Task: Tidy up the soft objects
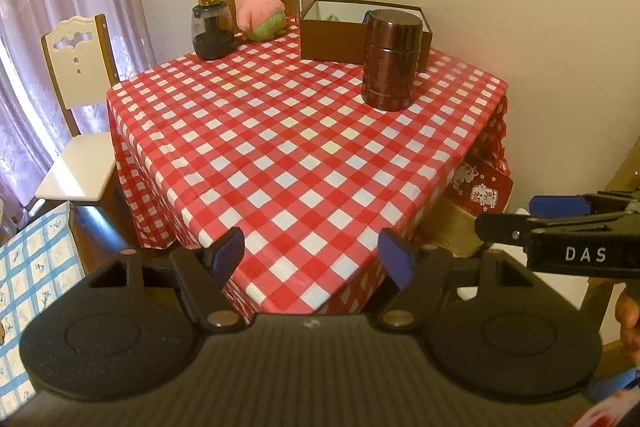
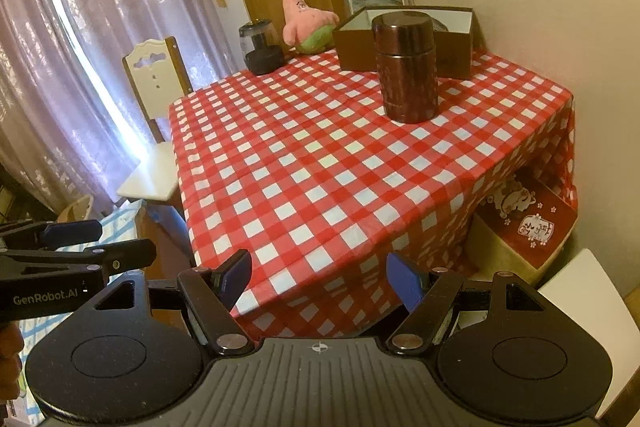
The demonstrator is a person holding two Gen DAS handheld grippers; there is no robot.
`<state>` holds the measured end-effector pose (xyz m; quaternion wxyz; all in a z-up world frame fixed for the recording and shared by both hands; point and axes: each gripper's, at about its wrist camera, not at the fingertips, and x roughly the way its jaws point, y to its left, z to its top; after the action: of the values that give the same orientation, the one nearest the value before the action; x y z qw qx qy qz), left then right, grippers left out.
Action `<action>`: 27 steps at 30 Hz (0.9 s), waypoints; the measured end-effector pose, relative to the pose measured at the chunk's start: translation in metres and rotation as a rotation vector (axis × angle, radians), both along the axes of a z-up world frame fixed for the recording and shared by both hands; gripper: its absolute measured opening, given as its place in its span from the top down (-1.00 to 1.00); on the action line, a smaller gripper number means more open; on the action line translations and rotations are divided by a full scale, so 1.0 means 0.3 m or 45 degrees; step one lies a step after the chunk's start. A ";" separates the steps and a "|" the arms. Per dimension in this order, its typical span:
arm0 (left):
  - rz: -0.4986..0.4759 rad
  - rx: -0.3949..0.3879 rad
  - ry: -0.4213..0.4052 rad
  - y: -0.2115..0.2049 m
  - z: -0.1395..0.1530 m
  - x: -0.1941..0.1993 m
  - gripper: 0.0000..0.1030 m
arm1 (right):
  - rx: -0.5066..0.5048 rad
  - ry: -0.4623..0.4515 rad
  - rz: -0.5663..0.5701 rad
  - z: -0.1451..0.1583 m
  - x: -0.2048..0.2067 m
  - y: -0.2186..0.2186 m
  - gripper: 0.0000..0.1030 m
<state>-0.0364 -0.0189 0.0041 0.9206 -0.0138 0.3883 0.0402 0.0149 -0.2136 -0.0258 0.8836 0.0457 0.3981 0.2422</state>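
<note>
A pink plush starfish with green shorts (image 1: 258,9) sits upright at the far edge of the red checked table (image 1: 288,147); it also shows in the right wrist view (image 2: 306,21). An open brown box (image 1: 360,27) stands to its right at the back, with something small and greenish inside; the box also shows in the right wrist view (image 2: 404,37). My left gripper (image 1: 312,259) is open and empty, held off the table's near corner. My right gripper (image 2: 320,281) is open and empty beside it, also off the near corner.
A brown metal canister (image 1: 392,61) stands in front of the box. A dark jar with a clear top (image 1: 212,33) stands left of the plush. A white chair (image 1: 78,107) stands at the table's left. A red box (image 2: 528,219) sits under the table's right side.
</note>
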 end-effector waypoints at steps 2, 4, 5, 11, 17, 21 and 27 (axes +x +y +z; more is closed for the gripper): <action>-0.012 0.002 -0.003 0.019 0.006 0.007 -0.40 | -0.005 -0.005 -0.004 0.003 0.001 0.010 -0.44; -0.019 0.005 -0.004 0.029 0.008 0.008 -0.40 | 0.000 -0.005 -0.008 0.005 0.001 0.018 -0.44; -0.018 0.004 -0.004 0.025 0.008 0.010 -0.40 | -0.001 -0.007 -0.010 0.006 0.002 0.021 -0.44; -0.020 0.002 -0.007 0.029 0.008 0.011 -0.40 | -0.001 -0.008 -0.009 0.008 0.003 0.021 -0.44; -0.042 -0.007 -0.016 0.044 0.016 0.019 -0.40 | -0.004 -0.007 -0.014 0.012 0.009 0.022 -0.44; -0.059 -0.011 -0.021 0.051 0.017 0.021 -0.40 | -0.005 -0.012 -0.023 0.021 0.011 0.021 -0.44; -0.060 -0.008 -0.026 0.048 0.017 0.018 -0.40 | -0.003 -0.014 -0.025 0.023 0.010 0.018 -0.44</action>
<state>-0.0309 -0.0046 0.0094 0.9251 -0.0081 0.3794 0.0171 0.0180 -0.2083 -0.0188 0.8882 0.0473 0.3932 0.2331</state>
